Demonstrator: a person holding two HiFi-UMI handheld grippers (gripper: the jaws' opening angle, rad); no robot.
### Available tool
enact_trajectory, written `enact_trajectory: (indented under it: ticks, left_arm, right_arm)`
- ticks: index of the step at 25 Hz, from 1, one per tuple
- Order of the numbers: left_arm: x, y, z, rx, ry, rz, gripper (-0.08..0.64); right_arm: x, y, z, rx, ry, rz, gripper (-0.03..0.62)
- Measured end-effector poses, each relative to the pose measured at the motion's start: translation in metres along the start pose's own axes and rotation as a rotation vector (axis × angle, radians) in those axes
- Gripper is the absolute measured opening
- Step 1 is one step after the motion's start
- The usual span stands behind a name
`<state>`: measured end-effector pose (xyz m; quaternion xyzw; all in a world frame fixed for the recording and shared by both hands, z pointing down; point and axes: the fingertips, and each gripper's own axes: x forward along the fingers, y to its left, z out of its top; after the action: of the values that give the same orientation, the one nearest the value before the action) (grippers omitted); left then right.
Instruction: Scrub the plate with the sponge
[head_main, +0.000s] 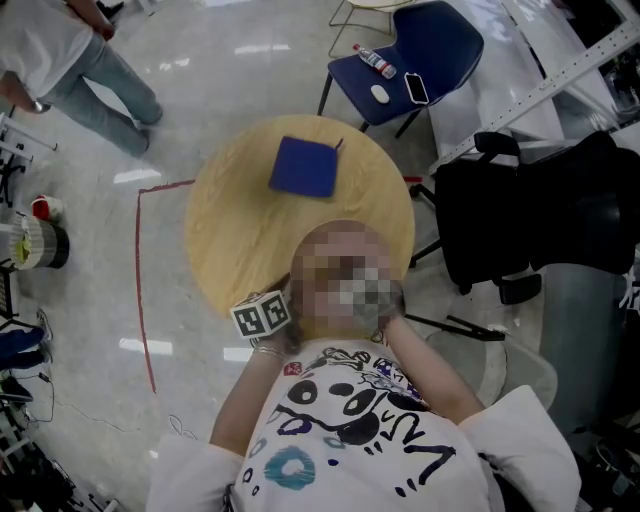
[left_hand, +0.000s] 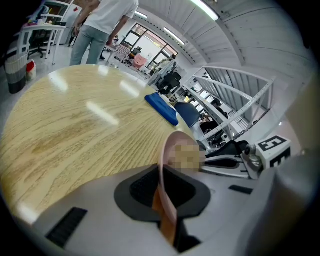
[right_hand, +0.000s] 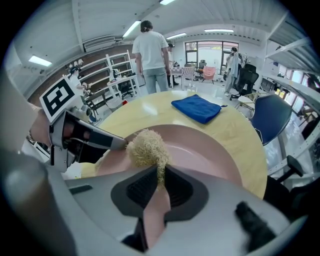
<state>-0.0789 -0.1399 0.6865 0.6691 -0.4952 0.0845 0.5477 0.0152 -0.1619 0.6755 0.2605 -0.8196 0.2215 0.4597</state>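
**Head view:** round pale-wood table. A square blue cloth lies flat on its far half. The plate can't be made out here.

**Left gripper view:** left gripper, jaws narrow, clamped on the rim of a round pink plate, seen edge-on over the table's near side.

**Right gripper view:** right gripper, jaws narrow, pinching a beige fibrous sponge. The sponge touches the plate's inner face, near the rim that the left gripper holds.

A round wooden table stands on a glossy pale floor beside a blue chair under strip lights.
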Motion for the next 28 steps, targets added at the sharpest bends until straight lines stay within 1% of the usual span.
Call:
enact_trajectory:
  ticks: [5,9,14,16,17,19,23,26,28]
  left_arm:
    - [0.002,-0.001,0.0,0.008,0.004,0.01,0.029]
    - [0.002,-0.001,0.002,0.043,0.006,0.026,0.029]
    - [0.003,-0.005,0.005,0.081,0.008,-0.001,0.029]
    - [0.001,-0.007,0.007,0.118,0.003,-0.001,0.029]
    - [0.0,-0.009,0.009,0.137,-0.001,0.0,0.042]
    - [-0.003,-0.011,0.012,0.17,-0.007,-0.001,0.105]
    - [-0.014,-0.012,0.022,0.247,-0.02,0.017,0.109]
    - [-0.029,-0.012,0.03,0.34,-0.036,0.041,0.109]
    - [-0.04,-0.017,0.037,0.399,-0.05,0.041,0.101]
  right_arm:
    - [-0.001,-0.011,-0.001,0.044,-0.022,-0.02,0.057]
    - [-0.002,-0.017,-0.003,0.057,-0.022,-0.032,0.057]
    - [-0.012,-0.029,-0.004,0.076,-0.025,-0.076,0.057]
    - [-0.017,-0.032,-0.006,0.079,-0.026,-0.092,0.057]
    - [-0.02,-0.034,-0.008,0.083,-0.029,-0.098,0.057]
    - [-0.025,-0.037,-0.01,0.097,-0.042,-0.106,0.057]
    - [-0.039,-0.045,-0.006,0.121,-0.093,-0.136,0.057]
    - [-0.058,-0.043,0.003,0.118,-0.165,-0.13,0.057]
    - [-0.074,-0.039,0.012,0.109,-0.226,-0.118,0.057]
